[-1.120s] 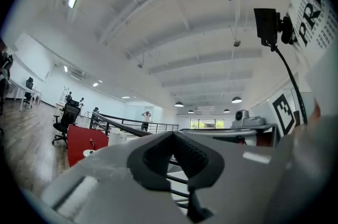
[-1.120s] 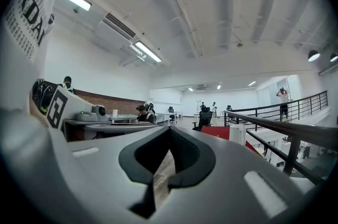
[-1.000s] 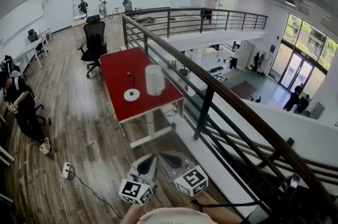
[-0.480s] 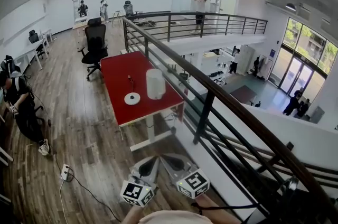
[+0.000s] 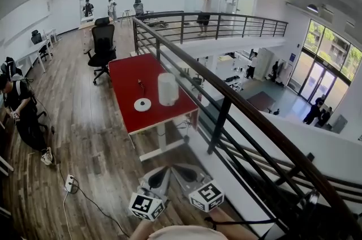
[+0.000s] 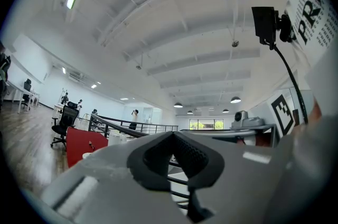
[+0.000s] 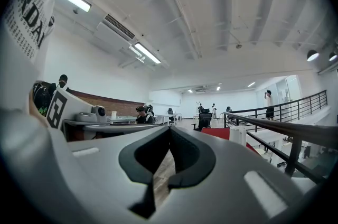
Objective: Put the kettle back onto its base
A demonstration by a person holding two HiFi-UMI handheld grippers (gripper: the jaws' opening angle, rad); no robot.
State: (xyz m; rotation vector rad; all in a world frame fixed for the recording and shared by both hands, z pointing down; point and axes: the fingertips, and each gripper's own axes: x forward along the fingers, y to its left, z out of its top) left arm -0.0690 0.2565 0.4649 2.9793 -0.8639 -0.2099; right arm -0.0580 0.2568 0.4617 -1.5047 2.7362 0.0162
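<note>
Left gripper [image 5: 160, 172] and right gripper [image 5: 177, 170] — jaws pressed together, nothing between — held low by body, likely because red table [image 5: 121, 72] is well apart (walk-up comes first). Kettle [image 5: 167, 89] stands upright there, just beside bare base [image 5: 142, 104], not on it.

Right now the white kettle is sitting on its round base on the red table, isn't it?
Not quite. The kettle is not on its base. It stands on the red table just beside the base, which has nothing on it. The head view shows this. The rest is right: the kettle is white, the base is round and both are on the red table.
</note>
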